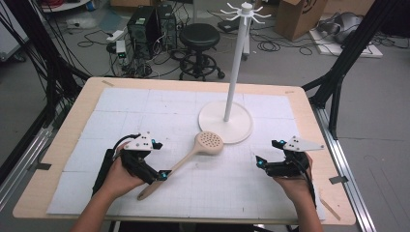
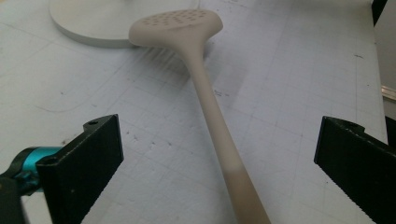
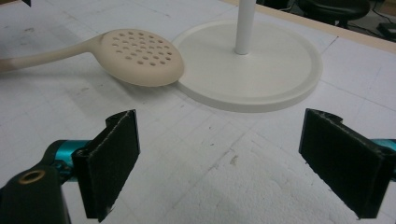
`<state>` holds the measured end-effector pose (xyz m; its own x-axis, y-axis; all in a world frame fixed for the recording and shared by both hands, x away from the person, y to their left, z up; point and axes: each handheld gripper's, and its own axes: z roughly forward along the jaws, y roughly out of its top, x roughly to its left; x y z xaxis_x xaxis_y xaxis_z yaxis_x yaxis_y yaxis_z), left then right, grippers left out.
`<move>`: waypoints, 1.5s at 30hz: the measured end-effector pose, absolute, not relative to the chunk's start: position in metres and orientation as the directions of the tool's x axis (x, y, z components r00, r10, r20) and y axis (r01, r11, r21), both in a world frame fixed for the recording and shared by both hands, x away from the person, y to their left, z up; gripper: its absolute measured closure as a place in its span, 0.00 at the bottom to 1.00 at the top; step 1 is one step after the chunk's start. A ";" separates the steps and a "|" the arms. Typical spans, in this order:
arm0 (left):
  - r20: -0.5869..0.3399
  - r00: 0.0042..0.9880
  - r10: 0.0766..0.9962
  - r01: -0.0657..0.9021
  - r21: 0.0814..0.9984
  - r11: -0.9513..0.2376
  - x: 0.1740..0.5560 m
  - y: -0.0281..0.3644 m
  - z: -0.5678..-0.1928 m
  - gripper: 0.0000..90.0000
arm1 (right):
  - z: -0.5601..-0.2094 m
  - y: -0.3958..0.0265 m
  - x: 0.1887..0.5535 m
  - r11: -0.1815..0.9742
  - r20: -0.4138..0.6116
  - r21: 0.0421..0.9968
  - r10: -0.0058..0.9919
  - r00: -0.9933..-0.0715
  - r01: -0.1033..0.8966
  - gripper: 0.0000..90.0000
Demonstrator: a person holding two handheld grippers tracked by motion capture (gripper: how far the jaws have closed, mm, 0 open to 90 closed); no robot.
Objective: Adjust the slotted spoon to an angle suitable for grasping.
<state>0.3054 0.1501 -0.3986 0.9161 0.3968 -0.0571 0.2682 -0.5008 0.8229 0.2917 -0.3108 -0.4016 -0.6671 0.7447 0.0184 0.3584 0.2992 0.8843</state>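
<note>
Lying between the released left claw [image 2: 219, 163], the skimmer [image 2: 205, 88] touches the stand base [image 2: 88, 21].

**Skimmer on the mat, a gripper either side**

A beige slotted spoon [image 1: 193, 154] lies slantwise on the counter [image 1: 72, 125], its perforated head just beside the round base of a white hook stand [image 1: 231, 116]. The left gripper [image 1: 162, 175] sits low against the handle's near end. The right gripper [image 1: 261, 163] rests well apart, on the right.

The slotted spoon's [image 2: 201, 88] handle end runs off the left gripper view's bottom edge, blurred there.
</note>
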 end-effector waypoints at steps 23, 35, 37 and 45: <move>-0.069 0.910 0.408 0.332 0.709 -0.622 0.310 0.122 -0.415 0.34 | -0.405 -0.306 0.293 0.326 0.010 0.871 0.737 -0.675 0.368 0.13; -0.062 0.918 0.392 0.335 0.653 -0.680 0.307 0.117 -0.421 0.54 | -0.406 -0.306 0.292 0.333 0.003 0.868 0.738 -0.675 0.369 0.13; -0.050 0.915 0.402 0.339 0.635 -0.694 0.306 0.116 -0.423 0.58 | -0.407 -0.306 0.292 0.340 0.002 0.864 0.736 -0.677 0.372 0.13; -0.024 0.912 0.410 0.338 0.613 -0.715 0.302 0.110 -0.426 0.74 | -0.409 -0.305 0.293 0.353 -0.006 0.857 0.736 -0.677 0.377 0.13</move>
